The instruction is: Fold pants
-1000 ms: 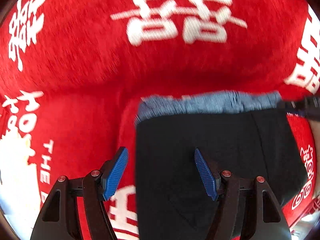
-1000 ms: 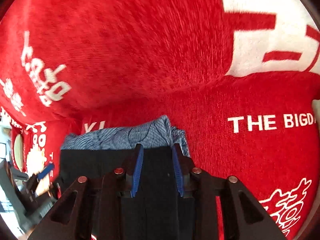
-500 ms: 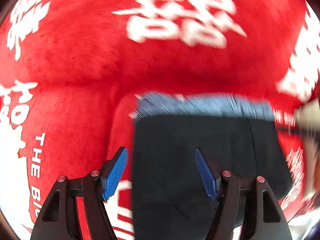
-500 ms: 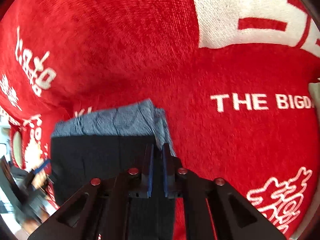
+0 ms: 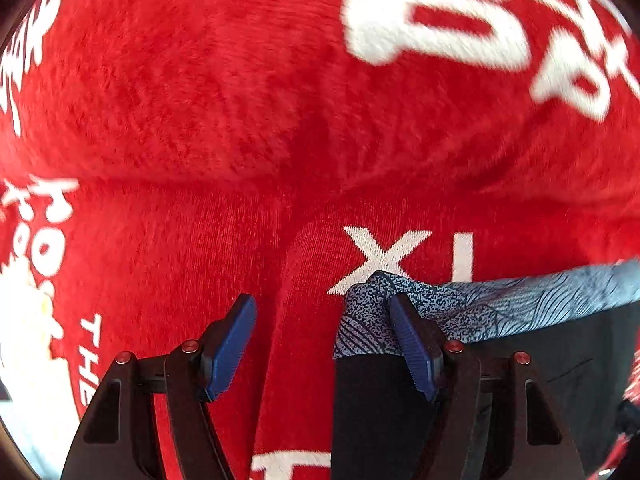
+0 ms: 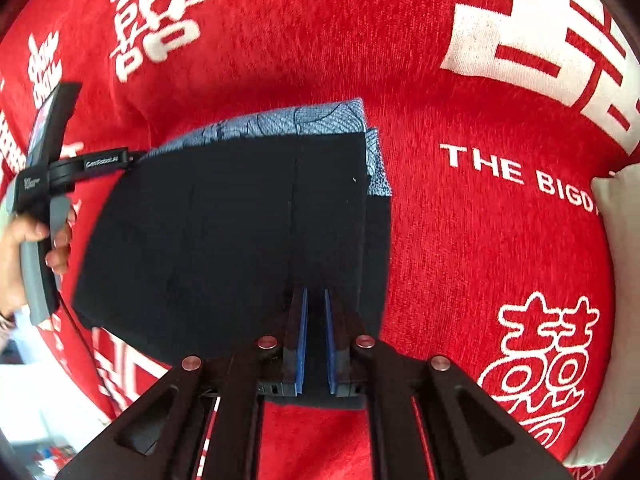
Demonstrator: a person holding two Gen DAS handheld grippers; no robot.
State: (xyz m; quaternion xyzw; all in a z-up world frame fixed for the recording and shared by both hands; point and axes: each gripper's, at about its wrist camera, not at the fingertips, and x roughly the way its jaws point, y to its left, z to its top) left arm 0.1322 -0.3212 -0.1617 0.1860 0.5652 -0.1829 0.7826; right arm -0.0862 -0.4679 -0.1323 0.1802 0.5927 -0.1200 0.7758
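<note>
Pants: dark, already folded into a compact rectangle, lying flat on the red blanket with white lettering. A blue patterned band shows along the far edge.

Right gripper: jaws have just been closing and now stand nearly shut, only a thin slit between the blue pads. It sits at the near edge of the pants, right of middle. A second ago the pads were wider and stood up by the patterned band. Dark cloth fills the slit in the right wrist view, but whether the pads pinch a layer or only hover over it I cannot tell.

Left gripper: jaws wide apart, as they were a second ago. Its place has changed — earlier it straddled the dark cloth's left edge lower down; now it is at the far left corner. The right-hand pad rests against the bunched patterned band; the other pad hangs over bare blanket. Nothing pinched yet.

Person's hand: seen at the left of the right wrist view, gripping the left tool's handle.

Reading: both tools have shifted to new places on the bundle — likely setting up another fold or a final tidy.

Next, as judged: left jaws would need to close on the corner before any lift.

Risk: one-sided pull could skew the stack.
</note>
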